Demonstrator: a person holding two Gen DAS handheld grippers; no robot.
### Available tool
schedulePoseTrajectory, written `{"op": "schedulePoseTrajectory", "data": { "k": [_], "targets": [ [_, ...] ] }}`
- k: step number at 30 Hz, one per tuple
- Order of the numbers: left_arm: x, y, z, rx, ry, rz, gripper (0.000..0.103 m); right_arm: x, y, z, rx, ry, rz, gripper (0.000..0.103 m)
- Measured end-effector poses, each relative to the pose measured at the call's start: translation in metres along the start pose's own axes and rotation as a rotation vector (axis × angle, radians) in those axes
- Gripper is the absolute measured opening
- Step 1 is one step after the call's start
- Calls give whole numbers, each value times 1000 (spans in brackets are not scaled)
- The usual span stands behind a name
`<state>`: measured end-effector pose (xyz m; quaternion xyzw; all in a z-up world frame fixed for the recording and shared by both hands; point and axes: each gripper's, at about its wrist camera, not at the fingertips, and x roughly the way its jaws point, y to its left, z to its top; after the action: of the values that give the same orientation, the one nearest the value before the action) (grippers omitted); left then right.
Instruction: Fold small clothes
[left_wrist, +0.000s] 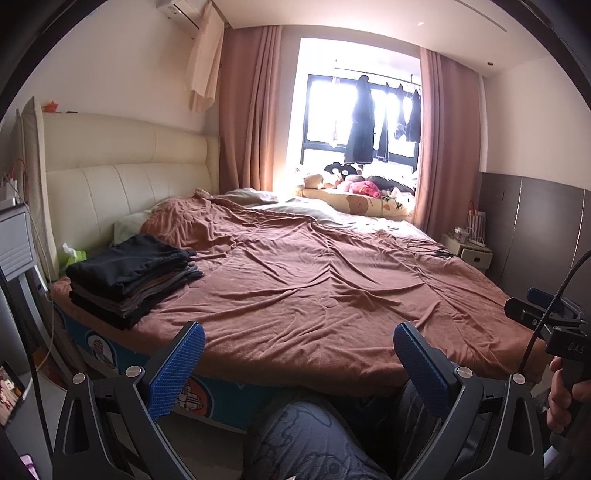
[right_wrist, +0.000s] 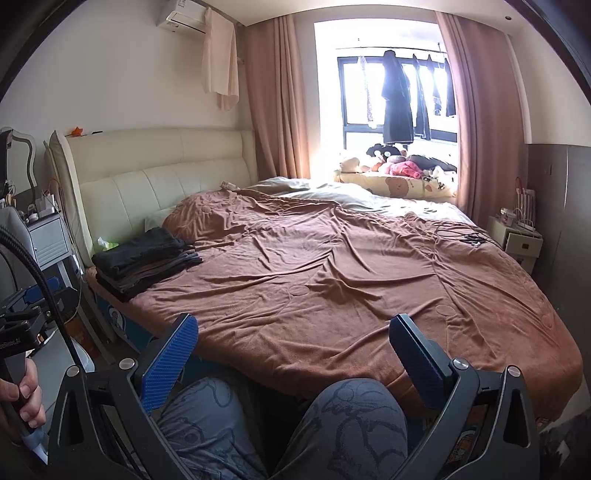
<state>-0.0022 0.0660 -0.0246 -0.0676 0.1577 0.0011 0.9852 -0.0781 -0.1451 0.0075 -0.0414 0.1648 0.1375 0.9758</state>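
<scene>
1. at the near left corner of the bed (left_wrist: 314, 280), by the cream headboard (left_wrist: 122, 173), a stack of folded dark clothes (left_wrist: 129, 277) sits close to the mattress edge.
2. across the rest of the brown cover lies wide, rumpled open room, with cables (right_wrist: 465, 236) near the far right edge.
3. left claw (left_wrist: 299, 354): blue pads spread wide, holding nothing, above the person's patterned knees (right_wrist: 280, 428).
4. right claw (right_wrist: 293, 345): equally wide, holding nothing, touching nothing.
</scene>
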Motion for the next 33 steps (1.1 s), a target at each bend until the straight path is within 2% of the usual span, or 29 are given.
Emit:
{"op": "schedulePoseTrajectory", "data": {
  "k": [24, 33],
  "targets": [
    [-5, -5, 4, 15, -4, 5, 103, 0, -1, 5, 0, 15, 3, 103],
    [-18, -9, 6, 32, -42, 7, 103, -5, -1, 3, 8, 14, 0, 103]
  ]
}}
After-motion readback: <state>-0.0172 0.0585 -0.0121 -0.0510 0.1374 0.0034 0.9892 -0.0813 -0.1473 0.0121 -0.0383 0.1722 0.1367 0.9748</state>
